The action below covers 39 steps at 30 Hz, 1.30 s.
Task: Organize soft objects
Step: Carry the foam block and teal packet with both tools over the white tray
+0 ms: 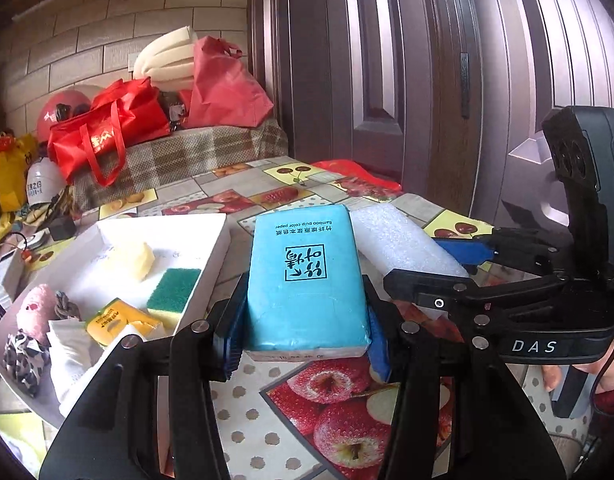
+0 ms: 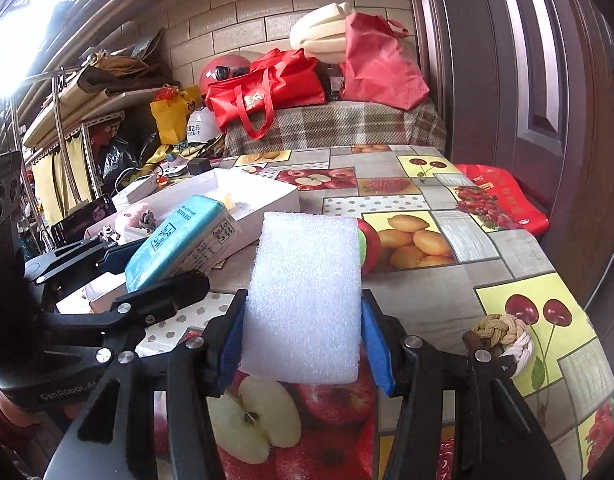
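I had both loads lifted off the table (image 2: pixel 427 304), so the carrying step was in hand. My left tongs (image 1: pixel 305 344) were clenched on the one blue tissue pack (image 1: pixel 305 280), its blue pads pressing either long side, and my right tongs (image 2: pixel 301 354) gripped the one white foam block (image 2: pixel 305 300) the same way. The white box (image 1: pixel 217 240) lay to the left of both, and I judged the next move to be swinging each piece over its rim and letting go only when it was above a bare patch of the bottom. In the box I counted one pale yellow sponge piece (image 1: pixel 137 260), one green-topped scouring sponge (image 1: pixel 173 292), one yellow packet (image 1: pixel 115 320), one pink plush thing (image 1: pixel 37 312), one spotted cloth (image 1: pixel 25 360) and some white cloth (image 1: pixel 69 352); more may have been hidden. One knotted rope ball (image 2: pixel 497 340) sat on the table beside my right tongs, not yet collected.
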### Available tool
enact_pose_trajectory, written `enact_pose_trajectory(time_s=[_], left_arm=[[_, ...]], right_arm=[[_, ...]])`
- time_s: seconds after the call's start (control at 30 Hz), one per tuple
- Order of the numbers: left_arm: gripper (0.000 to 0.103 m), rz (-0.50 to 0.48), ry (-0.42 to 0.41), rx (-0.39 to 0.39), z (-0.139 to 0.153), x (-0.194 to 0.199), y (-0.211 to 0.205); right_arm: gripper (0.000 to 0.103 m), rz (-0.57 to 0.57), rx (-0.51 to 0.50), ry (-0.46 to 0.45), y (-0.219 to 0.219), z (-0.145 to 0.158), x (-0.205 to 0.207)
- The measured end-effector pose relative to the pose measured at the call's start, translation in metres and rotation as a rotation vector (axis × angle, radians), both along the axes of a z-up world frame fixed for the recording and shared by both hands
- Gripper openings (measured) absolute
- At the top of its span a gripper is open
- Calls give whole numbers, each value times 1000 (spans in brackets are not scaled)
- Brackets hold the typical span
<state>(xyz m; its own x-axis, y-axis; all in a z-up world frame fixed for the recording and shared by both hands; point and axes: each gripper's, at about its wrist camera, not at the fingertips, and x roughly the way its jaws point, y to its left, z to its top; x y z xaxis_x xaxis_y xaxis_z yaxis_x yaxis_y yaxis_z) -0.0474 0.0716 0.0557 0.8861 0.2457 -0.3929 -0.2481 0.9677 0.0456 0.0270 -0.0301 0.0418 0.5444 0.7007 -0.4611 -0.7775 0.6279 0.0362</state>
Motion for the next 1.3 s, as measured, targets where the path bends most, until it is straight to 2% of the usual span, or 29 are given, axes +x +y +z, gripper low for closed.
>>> enact_pose_trajectory(time_s=[0.13,0.6,0.9,1.3], left_arm=[[50,23,-35,13,2,-12,8],[50,82,-61,23,3,-33,35],[50,172,-64,30,2,-48,70],[50,339,-58,28,-3,-67,129]], right_arm=[[53,1,15,-44,0,3,-6],[53,-1,29,-60,11,4,-13],[53,44,16,-54,31,1,-16],[53,73,4,-107,62,2,-23]])
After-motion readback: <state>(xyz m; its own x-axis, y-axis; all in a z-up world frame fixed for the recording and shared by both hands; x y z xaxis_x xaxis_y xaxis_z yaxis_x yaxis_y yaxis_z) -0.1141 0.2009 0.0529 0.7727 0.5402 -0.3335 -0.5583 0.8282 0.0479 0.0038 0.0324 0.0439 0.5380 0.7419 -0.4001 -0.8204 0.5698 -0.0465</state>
